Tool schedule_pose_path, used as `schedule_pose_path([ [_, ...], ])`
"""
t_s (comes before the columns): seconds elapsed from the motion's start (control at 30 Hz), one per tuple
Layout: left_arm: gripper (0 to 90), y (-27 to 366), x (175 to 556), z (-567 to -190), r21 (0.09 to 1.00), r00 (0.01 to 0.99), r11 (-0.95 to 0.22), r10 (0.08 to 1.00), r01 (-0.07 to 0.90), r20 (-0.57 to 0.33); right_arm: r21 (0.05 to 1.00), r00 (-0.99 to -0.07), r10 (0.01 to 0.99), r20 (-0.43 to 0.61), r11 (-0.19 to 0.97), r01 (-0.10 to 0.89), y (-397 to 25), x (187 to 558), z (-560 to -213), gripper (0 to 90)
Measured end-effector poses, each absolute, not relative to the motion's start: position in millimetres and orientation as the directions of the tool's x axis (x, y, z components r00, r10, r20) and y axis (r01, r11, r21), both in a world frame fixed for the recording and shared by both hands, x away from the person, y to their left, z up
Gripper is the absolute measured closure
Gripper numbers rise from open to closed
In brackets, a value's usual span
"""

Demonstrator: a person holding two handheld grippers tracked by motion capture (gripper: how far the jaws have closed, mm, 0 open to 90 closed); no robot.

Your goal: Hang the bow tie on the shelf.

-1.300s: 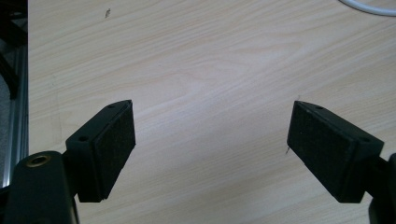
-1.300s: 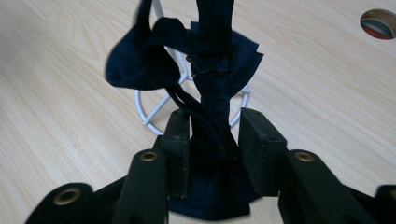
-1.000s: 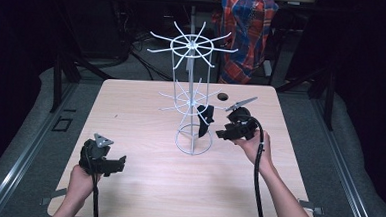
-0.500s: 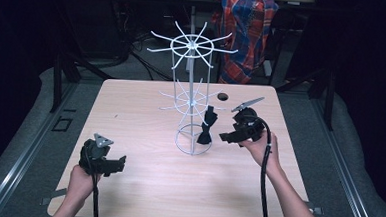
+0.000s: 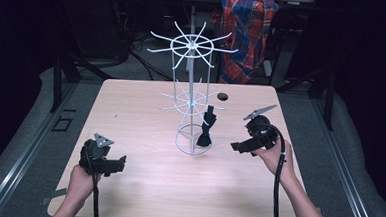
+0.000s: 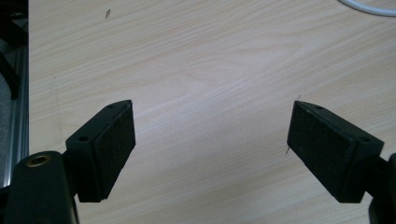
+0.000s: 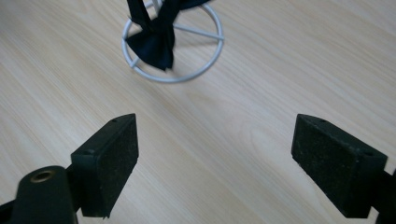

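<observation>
A pale wood-grain surface [image 5: 146, 111] is seen in the middle of a dark room, with a small round hole [image 5: 223, 96] near its far edge. Grey padded flooring [image 5: 39, 130] is laid around it, and metal rails [image 5: 12, 179] are run along the left. Behind, black cables [image 5: 133, 60] are strewn about, and a red-and-blue plaid cloth [image 5: 248, 26] is hung.

A black bow tie [image 5: 206, 130] hung limp from a lower-tier arm of a white wire rack [image 5: 191, 76] at the centre of the high view, its lower end dangling over the rack's ring base, also seen at the top of the right gripper view [image 7: 154, 39].
</observation>
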State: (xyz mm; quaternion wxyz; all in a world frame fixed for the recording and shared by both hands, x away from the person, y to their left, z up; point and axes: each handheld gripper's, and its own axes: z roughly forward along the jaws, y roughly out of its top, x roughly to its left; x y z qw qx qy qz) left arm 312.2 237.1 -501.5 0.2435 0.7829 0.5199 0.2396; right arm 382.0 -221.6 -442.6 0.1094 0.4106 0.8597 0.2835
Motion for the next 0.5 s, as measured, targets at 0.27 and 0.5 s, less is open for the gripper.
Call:
schedule_pose_path([
  [0.27,15.5,237.4,312.2,-501.4,0.631,0.345,-0.341,0.931,0.697,0.123,0.557,-0.618,0.786,0.020,0.504,0.660,-244.5,370.3,-446.1,9.4],
  [0.5,15.6,236.7,312.2,-501.3,0.630,0.344,-0.342,0.931,0.698,0.123,0.536,-0.601,0.799,0.001,0.506,0.675,-263.3,357.3,-452.4,7.7],
])
